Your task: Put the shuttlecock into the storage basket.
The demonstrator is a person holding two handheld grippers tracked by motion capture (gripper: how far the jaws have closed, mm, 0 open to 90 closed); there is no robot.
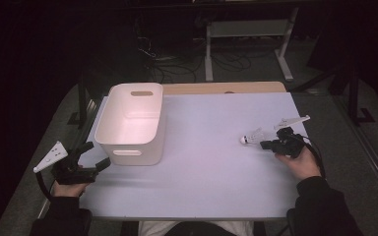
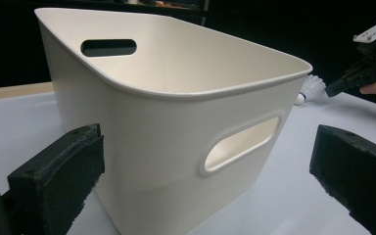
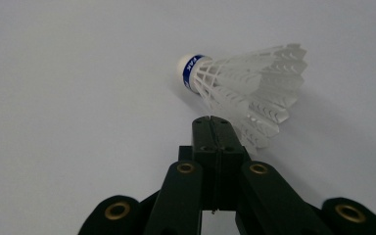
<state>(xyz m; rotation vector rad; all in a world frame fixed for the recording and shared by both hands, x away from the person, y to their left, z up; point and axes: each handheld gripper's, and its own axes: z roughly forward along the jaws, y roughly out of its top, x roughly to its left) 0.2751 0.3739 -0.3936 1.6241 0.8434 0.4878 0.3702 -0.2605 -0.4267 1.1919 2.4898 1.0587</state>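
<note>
Right fingers [image 3: 211,120]: I see them pressed together, nothing between.
Shuttlecock [image 3: 245,88]: lying on the surface, just beyond their tips (beside, not gripped).
Left fingers [image 2: 205,186]: spread apart, facing the bin [image 2: 176,127].

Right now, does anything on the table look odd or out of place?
The right tool is shut with nothing between its jaws; the shuttlecock lies on its side just beyond the tips, apparently missed. The bin stands upright and nothing is spilled.

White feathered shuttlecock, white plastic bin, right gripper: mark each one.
White feathered shuttlecock [image 3: 247,93], right gripper view, on the feather skirt.
White plastic bin [image 1: 126,136], high view, on the near wall.
Right gripper [image 3: 212,122], right gripper view, at the closed jaw tips.
</note>
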